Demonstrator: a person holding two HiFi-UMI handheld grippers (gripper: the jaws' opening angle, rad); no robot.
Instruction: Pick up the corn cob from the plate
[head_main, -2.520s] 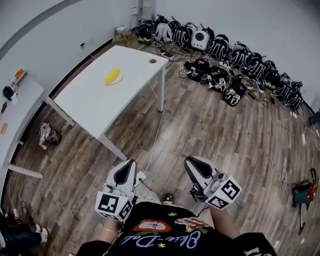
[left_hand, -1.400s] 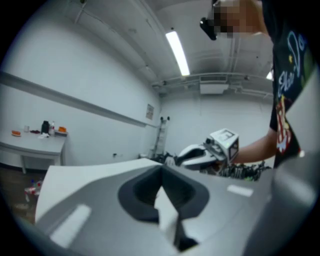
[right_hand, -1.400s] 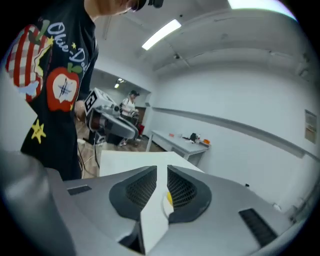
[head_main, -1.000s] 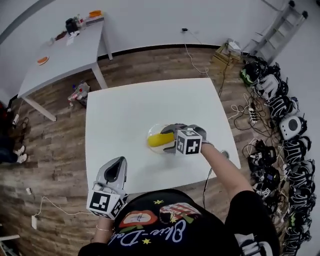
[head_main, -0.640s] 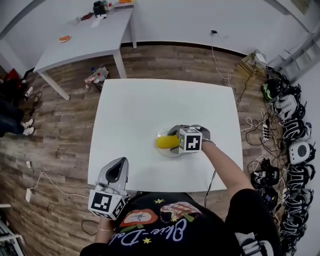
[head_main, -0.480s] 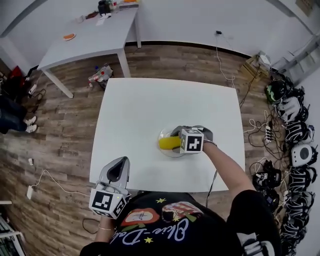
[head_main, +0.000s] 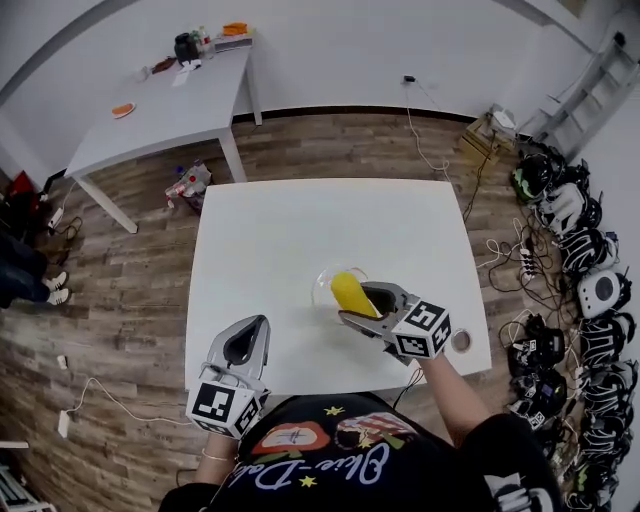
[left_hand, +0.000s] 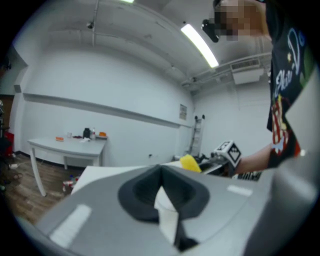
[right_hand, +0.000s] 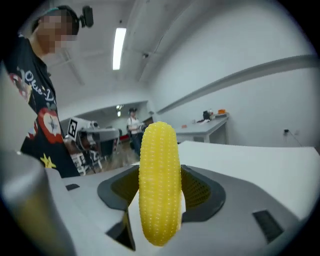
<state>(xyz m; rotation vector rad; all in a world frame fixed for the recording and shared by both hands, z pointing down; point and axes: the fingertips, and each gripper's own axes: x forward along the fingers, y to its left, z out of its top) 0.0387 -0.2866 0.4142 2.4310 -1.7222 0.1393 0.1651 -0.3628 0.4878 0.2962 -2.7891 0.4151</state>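
Right gripper view: right claw (right_hand: 159, 200) clamped on the corn cob (right_hand: 159, 180); only the head view shows the plate (head_main: 319, 287) close by; left claw (left_hand: 161, 200) closed, empty

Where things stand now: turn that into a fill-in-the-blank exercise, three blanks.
1. The right gripper is shut on the ___.
2. The left gripper is shut and holds ___.
3. The plate sits on a ___ table.

Missing words: corn; nothing; white.
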